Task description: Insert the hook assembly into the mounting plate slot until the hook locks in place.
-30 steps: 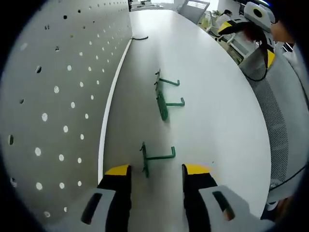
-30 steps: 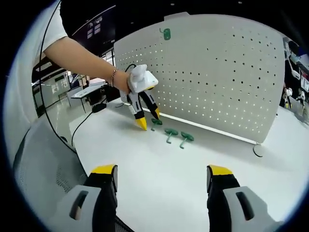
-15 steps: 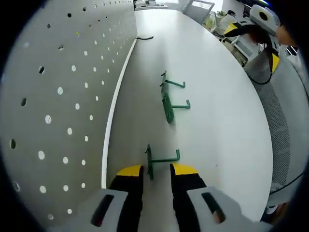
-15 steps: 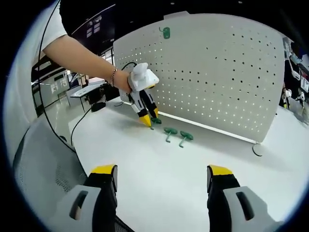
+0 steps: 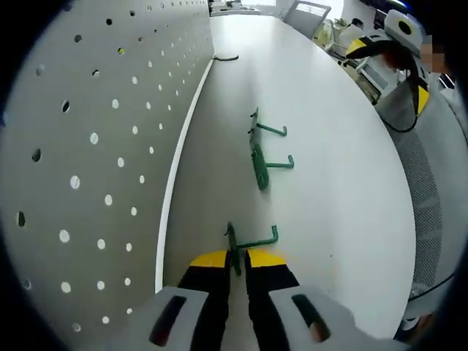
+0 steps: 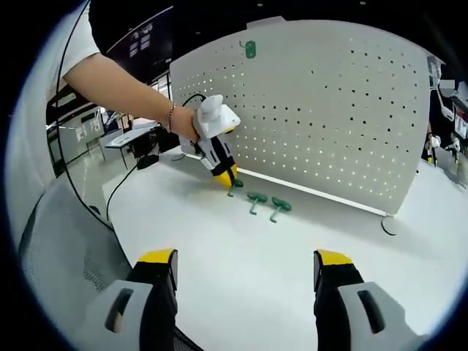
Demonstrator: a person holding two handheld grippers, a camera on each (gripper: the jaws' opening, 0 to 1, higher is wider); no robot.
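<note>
Two left gripper (image 5: 235, 257) fingers clamping nearest green hook (image 5: 241, 244), base hidden, right gripper (image 6: 246, 272) fingers spread.

The hooks (image 5: 262, 157) were green, the pegboard (image 5: 88, 131) pale grey dotted with holes, the table (image 5: 329, 161) apparently white, the gripper (image 5: 235, 260) tips yellow.

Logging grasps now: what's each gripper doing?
Left gripper: shut on the nearest green hook.
Right gripper: open, holding nothing.
</note>
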